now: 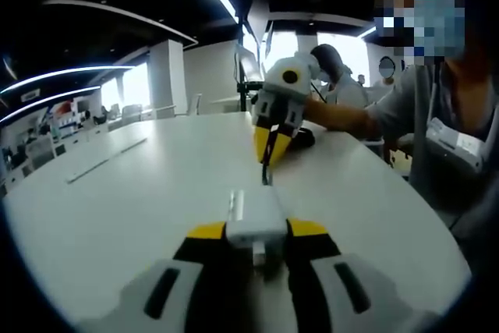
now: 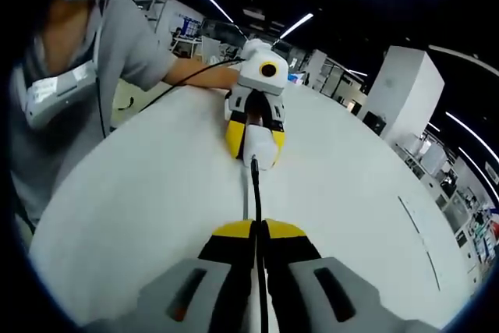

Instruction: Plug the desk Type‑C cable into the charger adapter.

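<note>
- Fingers first: left gripper [image 1: 256,233] has its yellow-tipped fingers [image 1: 207,231] clamped on the white charger adapter [image 1: 254,220], one on each side of the block. You can see the same grab from the front in the right gripper view, adapter [image 2: 261,146] poking out between the yellow tips.
- Right gripper [image 2: 258,229] has its fingers [image 2: 231,230] pinched together on the black Type-C cable [image 2: 256,200], which runs straight out ahead between them.
- Big round white desk [image 1: 117,200] sits under everything, with a thin seam line off to one side.
- Person in a grey top [image 2: 70,91] sits at the desk edge, arms reaching to both grippers.
- Cable's plug end [image 2: 253,163] sits right at the adapter's face, lined up with it; can't tell if it's actually seated.
</note>
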`<state>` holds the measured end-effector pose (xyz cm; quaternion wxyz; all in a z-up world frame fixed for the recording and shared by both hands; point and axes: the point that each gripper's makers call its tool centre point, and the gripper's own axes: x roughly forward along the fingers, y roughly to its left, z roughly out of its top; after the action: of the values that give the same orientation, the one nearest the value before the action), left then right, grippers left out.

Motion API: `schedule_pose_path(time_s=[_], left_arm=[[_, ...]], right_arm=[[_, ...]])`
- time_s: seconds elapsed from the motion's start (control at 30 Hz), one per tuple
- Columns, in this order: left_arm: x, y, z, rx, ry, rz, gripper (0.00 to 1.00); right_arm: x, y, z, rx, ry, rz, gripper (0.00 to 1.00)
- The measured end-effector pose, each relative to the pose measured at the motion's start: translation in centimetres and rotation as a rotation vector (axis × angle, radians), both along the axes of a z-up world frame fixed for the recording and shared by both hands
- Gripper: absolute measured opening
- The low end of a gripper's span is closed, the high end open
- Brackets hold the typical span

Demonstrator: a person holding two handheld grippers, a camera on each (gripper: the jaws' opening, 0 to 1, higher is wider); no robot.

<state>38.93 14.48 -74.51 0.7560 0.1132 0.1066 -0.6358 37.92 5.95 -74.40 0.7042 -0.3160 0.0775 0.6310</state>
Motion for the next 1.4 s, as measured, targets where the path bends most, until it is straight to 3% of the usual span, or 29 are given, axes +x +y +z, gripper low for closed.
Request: schedule_pose_path(time_s=[1.4], left_arm=[[0.17,-0.15,0.05,0.001,0.007,-0.001,0.27]], right_arm=[[0.27,0.21,-0.01,-0.005,-0.016,0.005,0.03]])
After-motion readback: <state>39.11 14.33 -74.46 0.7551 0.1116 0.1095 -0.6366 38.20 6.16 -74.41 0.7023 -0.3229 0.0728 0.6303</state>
